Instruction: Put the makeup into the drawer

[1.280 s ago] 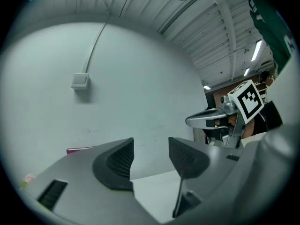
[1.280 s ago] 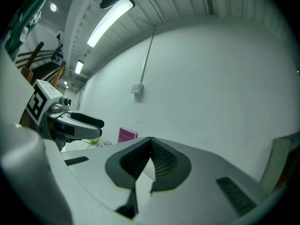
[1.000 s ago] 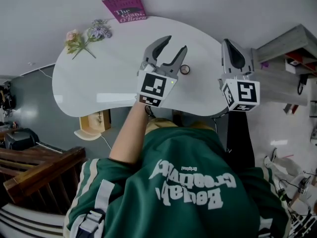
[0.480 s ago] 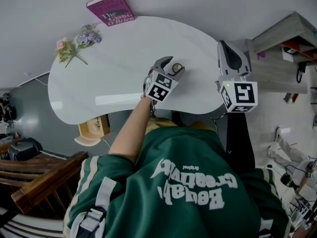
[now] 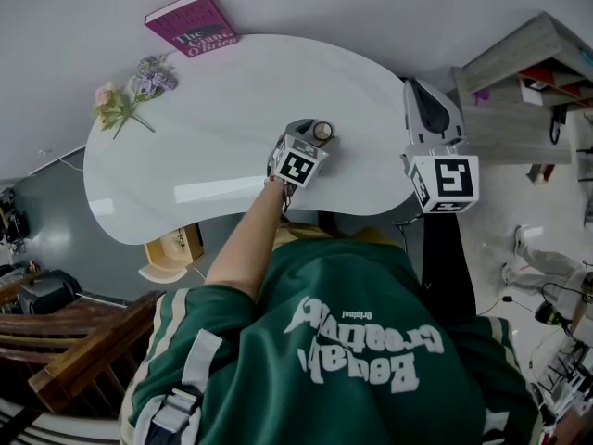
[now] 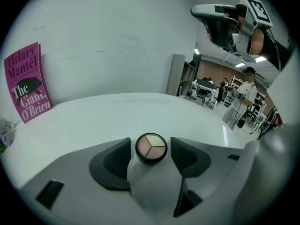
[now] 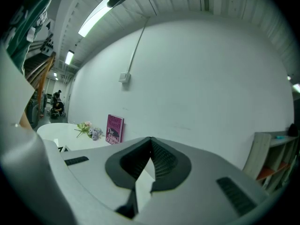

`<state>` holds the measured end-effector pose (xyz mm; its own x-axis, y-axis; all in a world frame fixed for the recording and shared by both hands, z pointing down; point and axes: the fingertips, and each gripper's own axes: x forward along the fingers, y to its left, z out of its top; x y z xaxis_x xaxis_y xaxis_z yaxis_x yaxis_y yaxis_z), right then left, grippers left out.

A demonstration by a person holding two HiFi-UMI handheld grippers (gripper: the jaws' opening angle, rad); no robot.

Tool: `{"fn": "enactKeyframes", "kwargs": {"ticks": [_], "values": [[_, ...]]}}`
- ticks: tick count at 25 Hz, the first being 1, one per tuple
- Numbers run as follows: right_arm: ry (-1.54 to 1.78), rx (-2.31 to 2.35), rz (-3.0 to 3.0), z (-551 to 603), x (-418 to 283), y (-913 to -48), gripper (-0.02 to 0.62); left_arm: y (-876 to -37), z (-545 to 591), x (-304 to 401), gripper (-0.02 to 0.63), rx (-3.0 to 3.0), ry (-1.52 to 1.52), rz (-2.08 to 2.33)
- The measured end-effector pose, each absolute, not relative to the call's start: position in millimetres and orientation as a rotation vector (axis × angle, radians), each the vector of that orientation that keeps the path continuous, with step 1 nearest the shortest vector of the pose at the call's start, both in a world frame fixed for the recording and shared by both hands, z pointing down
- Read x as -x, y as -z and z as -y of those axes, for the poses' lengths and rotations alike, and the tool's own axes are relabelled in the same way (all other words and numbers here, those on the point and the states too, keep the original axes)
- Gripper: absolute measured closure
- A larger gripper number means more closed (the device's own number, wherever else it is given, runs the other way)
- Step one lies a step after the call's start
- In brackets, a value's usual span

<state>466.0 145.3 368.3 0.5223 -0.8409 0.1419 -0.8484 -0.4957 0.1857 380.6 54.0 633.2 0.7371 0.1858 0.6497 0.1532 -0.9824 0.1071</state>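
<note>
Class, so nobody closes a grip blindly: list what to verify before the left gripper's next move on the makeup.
1. The round black three-shade makeup compact sits between the fingers of the left gripper: ok.
2. Those fingers stand apart, having just been opening, and are not pressing the compact: ok.
3. The compact lies flat on the glossy white table: ok.
4. The right gripper is shut, empty, held aside: ok.
5. The drawer is open and within reach: cannot tell; none clearly shown.
</note>
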Motion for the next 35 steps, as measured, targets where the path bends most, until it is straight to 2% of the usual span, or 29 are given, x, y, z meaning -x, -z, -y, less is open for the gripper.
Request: {"fn": "enactKeyframes", "kwargs": {"ticks": [5, 7, 11, 21, 28, 35], "values": [[-0.061, -2.534, 1.438, -144.4, -466.3, -371.8, 0.586, -639.9, -55.8, -380.7, 0.328, -2.882, -1.109, -0.259], [-0.070, -2.530, 1.446, -143.5, -464.0, -372.7, 0.586, -639.8, -52.3, -380.7, 0.373, -2.890, -1.114, -0.237], [-0.052, -2.520, 1.462, -142.9, -462.5, -372.2, 0.586, -629.6, -47.1, -382.9, 0.376, -2.903, -1.065, -0.216], [0.035, -2.513, 1.527, -122.2, -464.2, -350.2, 0.586, -464.2, -18.7, -401.3, 0.376, -3.160, -0.573, -0.096], [0.097, -2.476, 1.594, -98.5, -455.9, -335.1, 0.586, -357.3, 6.0, -382.6, 0.374, -3.291, -0.237, 0.107], [0.096, -2.406, 1.684, -60.8, -433.5, -334.8, 0.586, -329.8, 36.9, -345.9, 0.374, -3.285, -0.111, 0.254]]}}
